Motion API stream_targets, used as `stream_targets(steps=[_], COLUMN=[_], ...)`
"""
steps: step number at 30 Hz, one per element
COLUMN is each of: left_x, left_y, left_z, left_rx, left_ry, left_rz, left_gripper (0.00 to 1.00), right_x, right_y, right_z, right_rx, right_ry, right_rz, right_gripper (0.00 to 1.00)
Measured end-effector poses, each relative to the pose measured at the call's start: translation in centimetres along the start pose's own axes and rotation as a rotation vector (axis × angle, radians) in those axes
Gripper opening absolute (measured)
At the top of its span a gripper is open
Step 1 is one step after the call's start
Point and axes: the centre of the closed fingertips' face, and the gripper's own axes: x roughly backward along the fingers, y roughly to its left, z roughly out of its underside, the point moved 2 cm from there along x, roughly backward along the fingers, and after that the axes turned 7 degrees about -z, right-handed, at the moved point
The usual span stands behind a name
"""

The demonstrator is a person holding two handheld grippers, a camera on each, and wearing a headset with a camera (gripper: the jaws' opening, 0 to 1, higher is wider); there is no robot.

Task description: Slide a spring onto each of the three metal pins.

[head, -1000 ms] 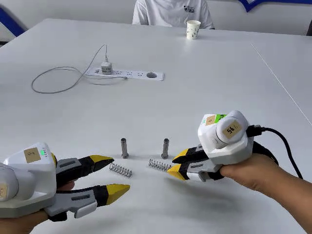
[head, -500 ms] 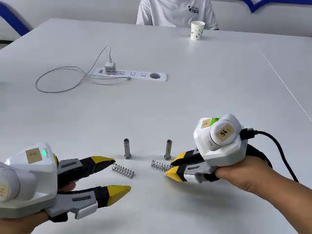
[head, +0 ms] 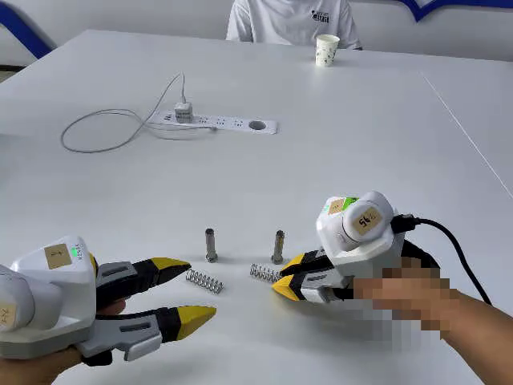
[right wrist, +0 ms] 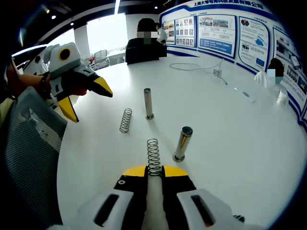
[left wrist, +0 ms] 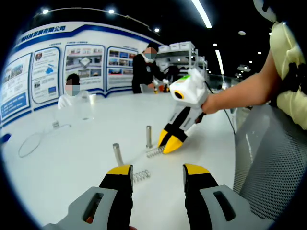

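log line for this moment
right hand-held gripper: shut on right spring | left hand-held gripper: open, near left spring | left pin, right pin: upright, bare

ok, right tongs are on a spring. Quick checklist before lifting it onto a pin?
1. Right tongs closed on right spring: ok, tips pinch its near end.
2. Grip firm enough to lift: cannot tell.
3. Right pin upright, top bare: ok.
4. Left pin upright, top bare: ok.
5. Left tongs open, aimed at left spring: ok.
6. Three pins present: not ok, two in sight.
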Motion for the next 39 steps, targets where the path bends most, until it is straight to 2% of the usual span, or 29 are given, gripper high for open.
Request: stream_targets(steps=[8,13,18,30,39], left_x=[-0.3,-0.6,-1.2,-2.2,-2.4], left_y=[-0.2,-0.4,-0.8,-1.9,-2.8], left_z=[0.0,-0.1,-0.4,-1.1,-1.2], left_rx=[-0.009,-0.023,-0.039,-0.087,-0.120], left_ry=[0.005,0.011,0.013,0.016,0.013], left_rz=[0.010,0.024,0.044,0.102,0.143], left_gripper=[0.42,0.42,0.42,0.42,0.39], right_x=[0.4,1.0,2.2,4.0,4.3], right_y=[0.2,0.9,1.8,5.0,6.7], right_z=[0.1,0.1,-0.7,-3.0,-3.5], right_rx=[-0.002,0.028,0.061,0.171,0.223], right_ry=[0.010,0.035,0.036,0.053,0.079], right_rz=[-0.004,-0.013,-0.029,-0.114,-0.182], right_gripper=[0.12,0.12,0.12,0.12,0.12])
